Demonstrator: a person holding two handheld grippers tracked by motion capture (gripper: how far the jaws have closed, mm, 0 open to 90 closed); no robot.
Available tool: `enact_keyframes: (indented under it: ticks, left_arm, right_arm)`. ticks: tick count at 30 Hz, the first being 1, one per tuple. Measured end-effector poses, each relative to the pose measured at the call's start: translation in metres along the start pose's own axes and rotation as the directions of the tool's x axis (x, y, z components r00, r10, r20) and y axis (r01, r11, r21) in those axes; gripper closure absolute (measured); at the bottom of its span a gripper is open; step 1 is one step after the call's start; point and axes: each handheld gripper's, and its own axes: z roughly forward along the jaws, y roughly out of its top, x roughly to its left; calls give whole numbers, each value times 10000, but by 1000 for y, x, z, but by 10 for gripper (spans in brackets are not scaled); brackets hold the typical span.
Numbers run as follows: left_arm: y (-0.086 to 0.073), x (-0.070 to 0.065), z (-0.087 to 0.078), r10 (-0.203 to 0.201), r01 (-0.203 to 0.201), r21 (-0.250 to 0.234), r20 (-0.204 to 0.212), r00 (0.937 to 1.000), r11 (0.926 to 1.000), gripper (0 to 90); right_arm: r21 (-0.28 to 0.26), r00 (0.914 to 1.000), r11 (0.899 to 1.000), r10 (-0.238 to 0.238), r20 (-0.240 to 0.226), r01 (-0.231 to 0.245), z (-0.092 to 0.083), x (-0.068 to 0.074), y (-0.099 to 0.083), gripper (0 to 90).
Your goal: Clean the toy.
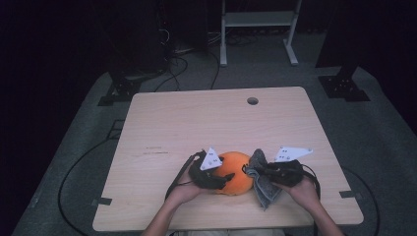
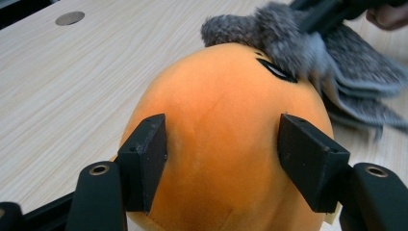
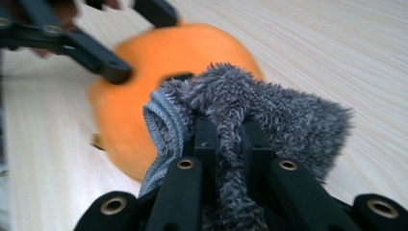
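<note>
- Orange plush toy (image 1: 234, 173), rounded, lying on pale wooden table (image 1: 196, 123) near the front edge, between both grippers in high view.
- Left gripper (image 1: 222, 180) held by left hand (image 1: 184, 191), jaws against the toy's left side; grey three-cornered plate on top.
- Right gripper (image 1: 252, 169) held by right hand (image 1: 304, 189), pinching grey fluffy cloth (image 1: 263, 183); cloth touching the toy's right side, rest hanging to the table.
- Left gripper view: left gripper (image 2: 221, 149) spread wide, one pad on each flank of orange plush toy (image 2: 221, 130); cloth (image 2: 312, 62) draped over the toy's far end beside a black mark (image 2: 276, 70).
- Right gripper view: right gripper (image 3: 226, 132) pressed together on cloth (image 3: 269, 110), pile bunched between the jaws; toy (image 3: 139, 96) just behind, blurred.
</note>
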Motion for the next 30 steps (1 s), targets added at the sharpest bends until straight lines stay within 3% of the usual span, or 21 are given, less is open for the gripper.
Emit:
enact_keyframes:
  ticks: [3,7,11,14,16,19,20,22,23,24,26,27,28,30]
  left_arm:
    - [-1,-1,0,3,-3,-34,62,10000,10000,362]
    - [0,-6,0,359,-361,51,348,9988,9993,386]
    - [4,-6,-4,481,-494,170,712,9963,9986,373]
    - [9,2,-14,-37,68,-247,1249,9922,9997,288]
    - [12,5,-18,-320,362,-396,1018,9943,9986,228]
    - [10,10,-11,-858,838,248,990,9914,9962,164]
    - [9,10,-7,-1111,1071,447,995,9888,9932,139]
    - [4,14,3,-2050,1913,1051,1405,9686,9759,130]
    - [3,15,5,-2211,2052,1146,1502,9636,9720,138]
    - [2,14,6,-2193,2051,1027,1548,9633,9733,169]
    - [2,10,4,-1737,1649,732,1363,9753,9836,276]
    - [4,7,2,-1211,1176,373,1117,9863,9924,331]
    - [4,4,0,-804,809,-26,832,9933,9967,381]
    - [5,-6,-4,-23,18,-1152,-47,10000,9933,419]
  right_arm:
    - [-65,9996,10000,-36,275,38,-5,-2,2,802]
    - [-948,9997,9953,-176,170,192,-8,7,17,803]
    - [-551,9992,9977,-399,-20,397,7,14,22,804]
    - [-430,9990,9982,-430,-121,424,9,19,17,805]
    - [-364,9964,9961,-812,-247,803,6,24,12,806]
    - [-368,9927,9928,-1153,-365,1140,3,30,7,806]
    - [-379,9908,9909,-1304,-363,1291,2,32,6,805]
    - [-354,9852,9851,-1691,-281,1681,1,35,3,805]
    - [-334,9837,9835,-1784,-222,1776,1,36,2,805]
    - [-371,9845,9841,-1743,-184,1735,0,36,1,805]
    - [-400,9857,9851,-1677,-138,1671,-1,35,-1,806]
    - [-424,9867,9860,-1621,-102,1616,-3,34,0,806]
    - [-448,9865,9855,-1636,61,1637,-4,33,1,806]
    - [-513,9804,9802,-1881,594,1911,-9,37,4,806]
